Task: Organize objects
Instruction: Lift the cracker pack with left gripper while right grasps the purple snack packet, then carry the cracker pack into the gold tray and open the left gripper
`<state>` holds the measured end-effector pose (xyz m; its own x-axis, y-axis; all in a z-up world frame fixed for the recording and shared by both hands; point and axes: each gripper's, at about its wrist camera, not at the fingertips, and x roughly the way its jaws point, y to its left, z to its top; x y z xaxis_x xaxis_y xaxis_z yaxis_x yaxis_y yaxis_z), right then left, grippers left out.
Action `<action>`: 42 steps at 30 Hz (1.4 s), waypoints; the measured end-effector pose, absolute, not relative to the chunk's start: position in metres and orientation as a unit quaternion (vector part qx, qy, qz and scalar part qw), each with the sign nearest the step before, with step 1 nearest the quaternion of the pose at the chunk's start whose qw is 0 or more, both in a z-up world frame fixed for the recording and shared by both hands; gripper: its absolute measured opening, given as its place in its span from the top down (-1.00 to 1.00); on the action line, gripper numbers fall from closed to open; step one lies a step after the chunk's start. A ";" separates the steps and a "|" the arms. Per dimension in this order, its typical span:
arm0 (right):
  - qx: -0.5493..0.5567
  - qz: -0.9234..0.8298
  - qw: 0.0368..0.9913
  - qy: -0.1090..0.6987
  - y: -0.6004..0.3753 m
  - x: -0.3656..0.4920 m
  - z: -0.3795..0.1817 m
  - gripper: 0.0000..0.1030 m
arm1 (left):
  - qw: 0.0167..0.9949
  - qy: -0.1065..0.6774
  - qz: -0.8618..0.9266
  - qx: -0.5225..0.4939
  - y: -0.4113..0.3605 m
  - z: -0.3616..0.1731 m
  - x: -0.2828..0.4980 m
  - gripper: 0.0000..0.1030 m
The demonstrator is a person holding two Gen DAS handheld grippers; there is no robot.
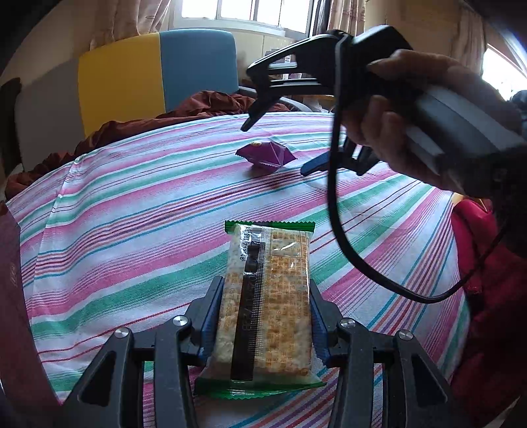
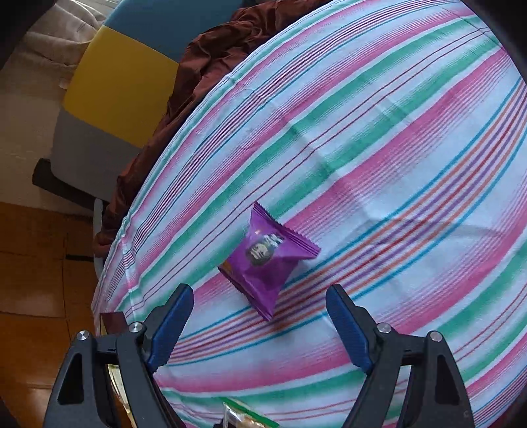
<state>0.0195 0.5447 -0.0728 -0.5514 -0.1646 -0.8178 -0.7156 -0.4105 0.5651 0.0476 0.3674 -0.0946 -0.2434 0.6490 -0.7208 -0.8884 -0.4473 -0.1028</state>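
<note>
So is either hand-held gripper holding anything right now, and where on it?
The left hand-held gripper clamps the green-edged cracker packet by its long sides. The right one is open, empty.

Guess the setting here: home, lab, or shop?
Likely a home room: a table under a striped cloth, a yellow-and-blue chair beside it, and a curtained window behind. Snack packets lie on the cloth.

Green-edged cracker packet (image 1: 266, 303) flat, lengthwise on striped cloth (image 1: 131, 230); puffy purple sachet (image 1: 266, 154) well beyond.
</note>
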 end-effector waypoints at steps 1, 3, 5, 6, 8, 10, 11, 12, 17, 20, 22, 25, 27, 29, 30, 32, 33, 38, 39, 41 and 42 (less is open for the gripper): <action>-0.430 0.719 0.196 0.510 0.546 0.013 -0.074 -0.57 | 0.500 0.164 0.770 -0.361 0.368 -0.095 0.047 0.06; -0.436 0.724 0.208 0.492 0.546 -0.002 -0.075 -0.47 | 0.503 0.159 0.768 -0.364 0.367 -0.095 0.045 0.07; -0.451 0.733 0.222 0.459 0.546 -0.015 -0.073 -0.37 | 0.506 0.156 0.766 -0.365 0.367 -0.096 0.044 0.07; -0.462 0.738 0.227 0.437 0.545 -0.021 -0.072 -0.20 | 0.507 0.154 0.765 -0.366 0.367 -0.096 0.043 0.06; -0.497 0.744 0.236 0.379 0.541 -0.028 -0.072 0.11 | 0.508 0.151 0.764 -0.367 0.367 -0.097 0.042 0.06; -0.524 0.755 0.232 0.319 0.532 -0.031 -0.071 0.29 | 0.509 0.149 0.763 -0.369 0.367 -0.097 0.041 0.06; -0.534 0.760 0.224 0.296 0.527 -0.030 -0.071 0.30 | 0.510 0.148 0.763 -0.370 0.367 -0.097 0.040 0.06; -0.546 0.764 0.215 0.269 0.521 -0.028 -0.071 0.30 | 0.510 0.147 0.762 -0.370 0.367 -0.097 0.040 0.06; -0.580 0.777 0.189 0.154 0.491 -0.006 -0.074 0.30 | 0.509 0.150 0.763 -0.369 0.369 -0.098 0.038 0.06; -0.562 0.789 0.184 0.167 0.491 0.010 -0.077 0.30 | 0.506 0.157 0.765 -0.366 0.371 -0.098 0.039 0.06; -0.552 0.794 0.180 0.178 0.495 0.019 -0.079 0.30 | 0.505 0.159 0.766 -0.365 0.371 -0.099 0.038 0.06; -0.548 0.797 0.177 0.179 0.499 0.028 -0.080 0.29 | 0.501 0.167 0.768 -0.361 0.375 -0.100 0.040 0.06; -0.548 0.799 0.179 0.170 0.500 0.030 -0.080 0.30 | 0.500 0.170 0.770 -0.359 0.376 -0.100 0.040 0.06; -0.547 0.802 0.179 0.157 0.496 0.031 -0.081 0.29 | 0.498 0.172 0.770 -0.358 0.375 -0.101 0.042 0.06; -0.547 0.804 0.178 0.150 0.495 0.032 -0.082 0.29 | 0.497 0.174 0.771 -0.357 0.376 -0.101 0.043 0.06; -0.547 0.806 0.176 0.142 0.493 0.030 -0.083 0.28 | 0.495 0.179 0.773 -0.354 0.377 -0.101 0.044 0.05; -0.547 0.806 0.176 0.140 0.492 0.031 -0.084 0.28 | 0.495 0.180 0.773 -0.353 0.377 -0.100 0.045 0.05; -0.543 0.810 0.178 0.135 0.488 0.026 -0.090 0.29 | 0.492 0.185 0.776 -0.349 0.371 -0.100 0.053 0.05; -0.542 0.811 0.178 0.133 0.490 0.024 -0.090 0.29 | 0.491 0.187 0.777 -0.348 0.370 -0.100 0.054 0.06; -0.543 0.810 0.178 0.131 0.488 0.020 -0.091 0.29 | 0.489 0.188 0.778 -0.346 0.368 -0.099 0.056 0.06; -0.543 0.810 0.178 0.131 0.490 0.019 -0.086 0.29 | 0.489 0.188 0.778 -0.346 0.367 -0.099 0.056 0.06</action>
<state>0.0195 0.4904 -0.0861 -0.3468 0.1462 -0.9265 -0.4303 -0.9025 0.0187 0.0560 0.3673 -0.0987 -0.2827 0.6311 -0.7224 -0.8915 -0.4508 -0.0450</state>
